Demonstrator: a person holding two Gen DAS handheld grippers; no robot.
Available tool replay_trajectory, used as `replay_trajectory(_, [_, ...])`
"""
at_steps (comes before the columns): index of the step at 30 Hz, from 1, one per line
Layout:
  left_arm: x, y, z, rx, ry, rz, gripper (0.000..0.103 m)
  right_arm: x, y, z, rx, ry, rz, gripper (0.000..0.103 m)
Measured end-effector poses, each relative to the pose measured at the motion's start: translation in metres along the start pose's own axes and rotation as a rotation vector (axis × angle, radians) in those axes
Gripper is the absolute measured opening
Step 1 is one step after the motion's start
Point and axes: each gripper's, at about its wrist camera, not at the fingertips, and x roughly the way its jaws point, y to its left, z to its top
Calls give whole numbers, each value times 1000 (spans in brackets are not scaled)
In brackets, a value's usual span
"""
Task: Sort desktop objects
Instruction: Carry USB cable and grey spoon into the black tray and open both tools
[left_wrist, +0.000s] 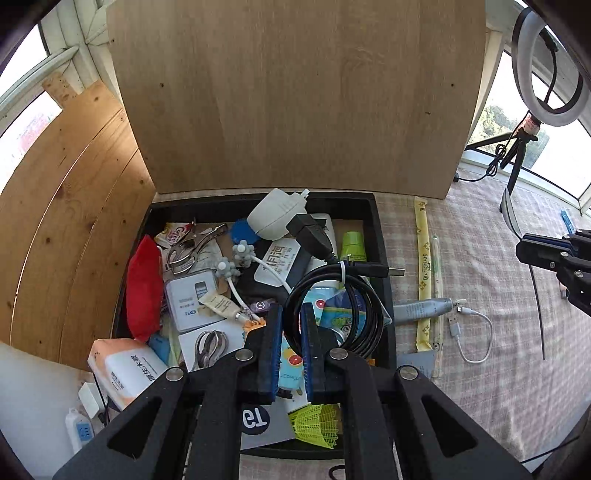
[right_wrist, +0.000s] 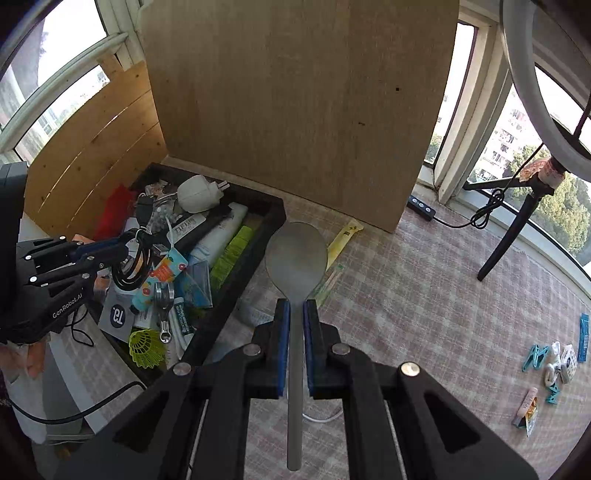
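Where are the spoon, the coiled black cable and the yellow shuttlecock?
spoon (right_wrist: 296, 254), right wrist view, middle of its bowl.
coiled black cable (left_wrist: 373, 314), left wrist view, right side of the coil.
yellow shuttlecock (left_wrist: 317, 424), left wrist view, its mesh skirt.

We see daylight pouring through the windows (right_wrist: 517, 140) blown out white, the wooden board (left_wrist: 295, 96) dim against it, strong fisheye bending and dark corners, the checked cloth (left_wrist: 498, 295) slightly soft.
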Motion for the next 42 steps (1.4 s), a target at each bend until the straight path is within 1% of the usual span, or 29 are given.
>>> replay_trajectory(5, [-1,47,-7,-46,6,19,9,14,52,23,-53,12,23,8])
replay_trajectory(9, [2,75,-10,-70,13,28,9,27,85,37,-91,23,30,8])
replay_trajectory(15, [8,100,-12,-89,15,32,9,44,117,55,-123,38,33,8])
replay_trajectory(19, [10,109,-8,-96,13,30,9,51,130,64,-138,42,33,8])
replay_trajectory(23, [11,112,-3,-90,6,25,9,59,138,72,-147,46,27,8])
replay_trajectory(25, [12,112,1,-94,1,24,14,59,140,76,-152,34,30,9])
replay_trajectory(26, [11,114,2,-113,-2,24,21,59,142,77,-157,34,20,13])
replay_trajectory(27, [11,115,4,-126,-5,24,35,58,142,78,-155,33,11,20])
replay_trajectory(28, [10,115,4,-140,-11,21,40,57,142,78,-153,31,8,22])
replay_trajectory(29, [9,114,4,-143,-17,19,43,56,142,77,-154,29,3,25])
replay_trajectory(33, [4,101,-1,-118,-21,25,41,54,139,70,-159,30,-11,25])
replay_trajectory(37, [-6,88,-5,-117,-33,15,41,47,132,60,-138,21,-30,25])
replay_trajectory(42, [-23,60,-13,-97,-52,2,42,29,118,41,-100,5,-51,27])
